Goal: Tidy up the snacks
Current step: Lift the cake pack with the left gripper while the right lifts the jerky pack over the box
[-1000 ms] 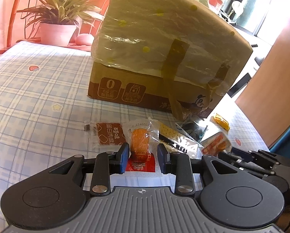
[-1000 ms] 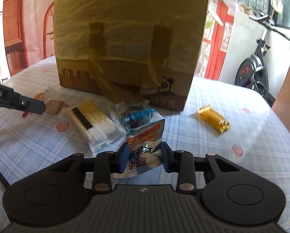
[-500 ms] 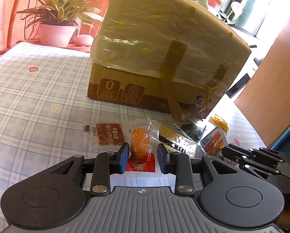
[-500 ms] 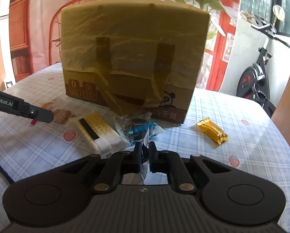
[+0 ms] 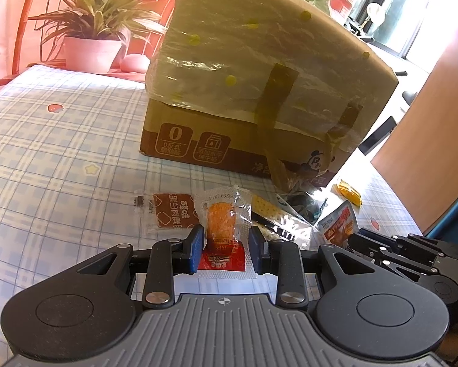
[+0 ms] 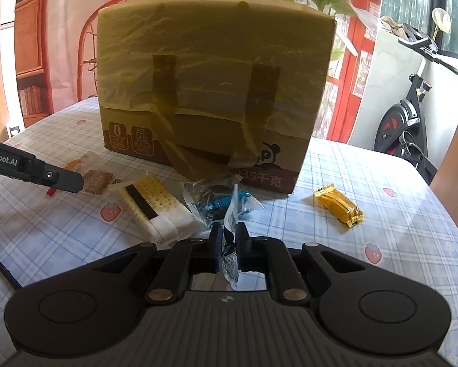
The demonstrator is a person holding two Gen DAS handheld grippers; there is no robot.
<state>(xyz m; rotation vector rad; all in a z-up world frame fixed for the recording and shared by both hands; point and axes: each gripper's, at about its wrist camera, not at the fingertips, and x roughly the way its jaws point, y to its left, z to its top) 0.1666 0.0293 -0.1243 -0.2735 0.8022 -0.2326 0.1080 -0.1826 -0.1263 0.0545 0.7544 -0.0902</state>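
My left gripper (image 5: 226, 241) is open, its fingers on either side of an orange snack packet (image 5: 222, 226) that lies on the checked tablecloth. My right gripper (image 6: 229, 241) is shut on a silver and orange snack pouch (image 6: 230, 223), held edge-on above the table; the pouch also shows in the left wrist view (image 5: 339, 224). A brown meat snack (image 5: 170, 212), a cracker pack (image 6: 154, 206), a blue and black packet (image 6: 219, 202) and a gold bar (image 6: 337, 208) lie on the table. A cardboard box (image 6: 210, 82) wrapped in yellowish film stands behind them.
A potted plant (image 5: 94, 39) stands at the table's far left edge. An exercise bike (image 6: 406, 116) stands beyond the table on the right. A wooden panel (image 5: 428, 153) rises at the right. The left gripper's finger (image 6: 60, 179) reaches in from the left in the right wrist view.
My right gripper closed on the silver and orange pouch and lifted it off the table, turning it edge-on. My left gripper stayed open around the orange packet.
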